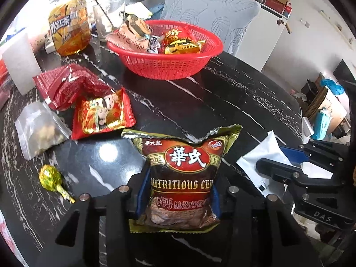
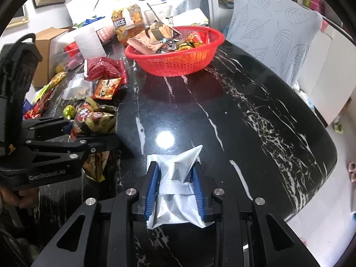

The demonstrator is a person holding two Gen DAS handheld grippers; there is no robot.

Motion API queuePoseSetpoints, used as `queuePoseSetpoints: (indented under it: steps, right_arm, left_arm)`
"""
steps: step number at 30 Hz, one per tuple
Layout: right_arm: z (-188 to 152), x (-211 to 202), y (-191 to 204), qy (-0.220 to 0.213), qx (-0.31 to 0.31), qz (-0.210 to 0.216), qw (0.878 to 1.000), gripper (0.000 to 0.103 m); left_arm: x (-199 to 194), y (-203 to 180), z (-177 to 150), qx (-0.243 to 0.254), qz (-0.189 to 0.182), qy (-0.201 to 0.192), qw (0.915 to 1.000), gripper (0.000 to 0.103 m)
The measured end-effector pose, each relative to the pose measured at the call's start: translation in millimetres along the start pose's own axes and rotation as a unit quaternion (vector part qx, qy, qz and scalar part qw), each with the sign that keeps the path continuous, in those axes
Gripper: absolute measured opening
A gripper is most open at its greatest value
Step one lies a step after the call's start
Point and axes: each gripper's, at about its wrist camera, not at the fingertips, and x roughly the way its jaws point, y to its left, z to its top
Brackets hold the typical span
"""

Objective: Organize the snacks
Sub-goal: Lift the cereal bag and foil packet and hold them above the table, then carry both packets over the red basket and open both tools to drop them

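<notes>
Glossy black marble table (image 1: 222, 93); left tool (image 1: 178, 191) clamping crinkly cereal packet (image 1: 182, 178), right tool (image 2: 175, 191) pinching silvery foil pouch (image 2: 175, 173).

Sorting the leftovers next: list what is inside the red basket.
The red basket holds a tan packet, a small black-and-white candy, a red-orange pack and a gold pack. Anything beneath them is covered.
</notes>
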Motion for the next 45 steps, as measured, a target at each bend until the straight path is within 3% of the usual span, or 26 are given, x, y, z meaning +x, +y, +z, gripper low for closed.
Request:
queuePoseSetpoints:
  steps: [12,28,35,45]
  right_arm:
    - [3.3,-0.7,2.0,-0.007,-0.003,0.004,1.000,0.030]
    - [18.8,-26.0,6.6,-0.052,-0.014,0.014,0.998,0.030]
    - [35.6,-43.0,10.7,-0.083,-0.026,0.016,0.996,0.030]
    - [72.5,-65.4,10.5,-0.131,-0.034,0.019,0.991,0.030]
  left_arm:
    - [-16.0,3.9,-0.1,-0.018,-0.007,-0.015,0.9997,0.040]
    - [-56.8,3.2,15.7,-0.015,-0.011,-0.074,0.9970,0.040]
    - [-79.6,4.3,34.4,-0.015,-0.033,-0.106,0.9938,0.040]
    - [-108.9,0.9,73.0,0.008,-0.027,-0.164,0.9861,0.040]
